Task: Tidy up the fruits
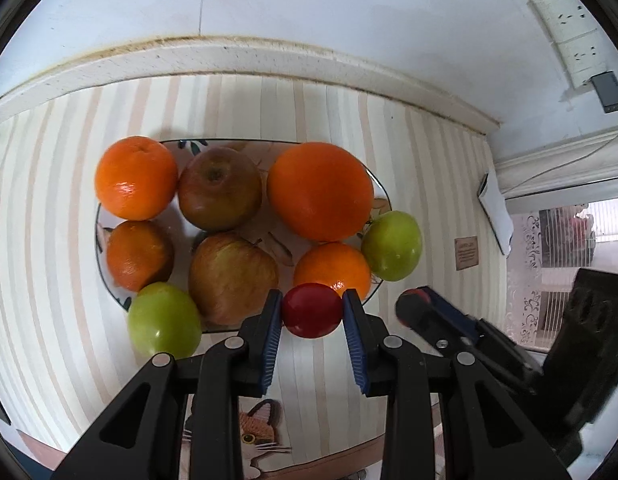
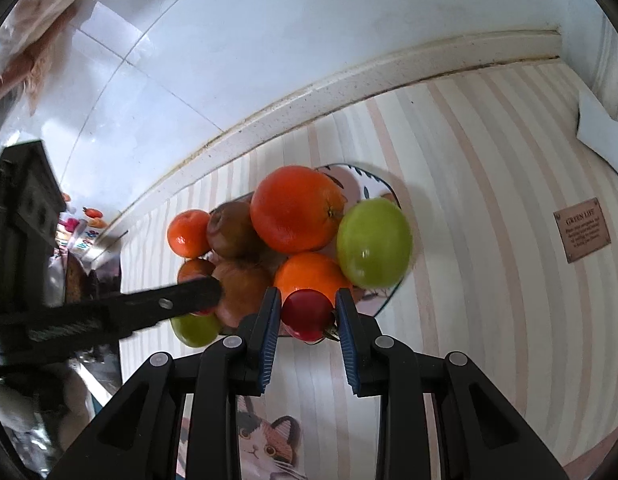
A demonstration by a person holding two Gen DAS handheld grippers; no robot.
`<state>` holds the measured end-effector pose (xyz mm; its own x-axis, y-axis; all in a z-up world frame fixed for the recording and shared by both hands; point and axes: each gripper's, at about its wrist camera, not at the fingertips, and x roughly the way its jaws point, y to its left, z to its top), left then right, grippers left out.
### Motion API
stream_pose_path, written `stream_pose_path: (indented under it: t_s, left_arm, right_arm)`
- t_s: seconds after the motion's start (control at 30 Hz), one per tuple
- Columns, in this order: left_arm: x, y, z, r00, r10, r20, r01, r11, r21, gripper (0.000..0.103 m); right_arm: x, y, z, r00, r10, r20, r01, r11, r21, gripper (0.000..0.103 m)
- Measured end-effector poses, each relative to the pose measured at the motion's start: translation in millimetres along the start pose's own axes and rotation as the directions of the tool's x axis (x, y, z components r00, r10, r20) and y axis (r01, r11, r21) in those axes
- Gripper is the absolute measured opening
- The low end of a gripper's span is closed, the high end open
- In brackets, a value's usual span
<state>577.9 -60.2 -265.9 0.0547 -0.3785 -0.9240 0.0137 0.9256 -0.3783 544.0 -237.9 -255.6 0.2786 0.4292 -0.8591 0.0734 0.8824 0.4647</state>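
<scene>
Fruit is piled on a patterned oval plate (image 1: 377, 184) that sits on a striped cloth (image 1: 49, 200). The large orange (image 1: 319, 190) takes the plate's far right, a brown apple (image 1: 220, 188) sits beside it in the far middle, and a bright orange (image 1: 136, 178) hangs over the far left rim. Along the near side lie a dull orange (image 1: 139, 254), a reddish-yellow apple (image 1: 233, 280) and a small orange (image 1: 332, 268). One green apple (image 1: 392, 246) leans over the right rim; a second green apple (image 1: 164, 320) sits at the near left rim.

At the plate's near edge, the left gripper (image 1: 312, 304) clamps the left red fruit (image 1: 312, 310) between its blue pads, just in front of the small orange; I cannot tell whether the two fruits touch. The right gripper (image 2: 307, 304) pinches the right red fruit (image 2: 307, 314), which shows a greenish stem end at its lower right, also at the near edge below the small orange. Both grippers come in side by side, the right one just beside the left.

A brown label (image 2: 581, 230) lies on the cloth well right of the plate, and a cat picture (image 1: 261, 432) shows at the cloth's near edge. On the white wall at the far right are a wall socket (image 1: 565, 32) and a grey charger (image 1: 608, 92).
</scene>
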Motion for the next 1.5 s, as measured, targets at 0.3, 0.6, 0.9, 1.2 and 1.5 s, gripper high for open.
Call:
stream_pose_path:
  t_s: [0.3, 0.6, 0.9, 1.2, 1.5]
  left_arm:
    - [14.8, 2.7, 19.0, 0.998, -0.017, -0.063, 0.014, 0.999, -0.040, 0.028]
    - [30.3, 9.2, 18.6, 0.993, -0.037, -0.115, 0.027, 0.996, -0.089, 0.028]
    - [36.4, 10.9, 2.5, 0.990, -0.029, -0.141, 0.013, 0.994, -0.113, 0.029]
    - [31.3, 11.8, -3.4, 0.991, -0.015, -0.132, -0.002, 0.991, -0.132, 0.036]
    - [-3.6, 11.1, -18.6, 0.992, 0.121, -0.028, -0.123, 0.989, -0.081, 0.077]
  right_arm:
    - [13.8, 3.1, 24.9, 1.000, -0.005, -0.015, 0.004, 0.997, -0.078, 0.030]
    - [31.6, 0.8, 33.3, 0.998, -0.028, -0.059, 0.021, 0.993, -0.115, 0.030]
    - [33.9, -2.6, 38.9, 0.996, 0.011, -0.087, -0.021, 0.994, -0.108, 0.035]
    - [25.2, -2.8, 44.8, 0.997, 0.009, -0.077, -0.016, 0.996, -0.087, 0.059]
    - [-9.0, -6.9, 29.7, 0.985, -0.170, -0.012, 0.166, 0.977, -0.132, 0.077]
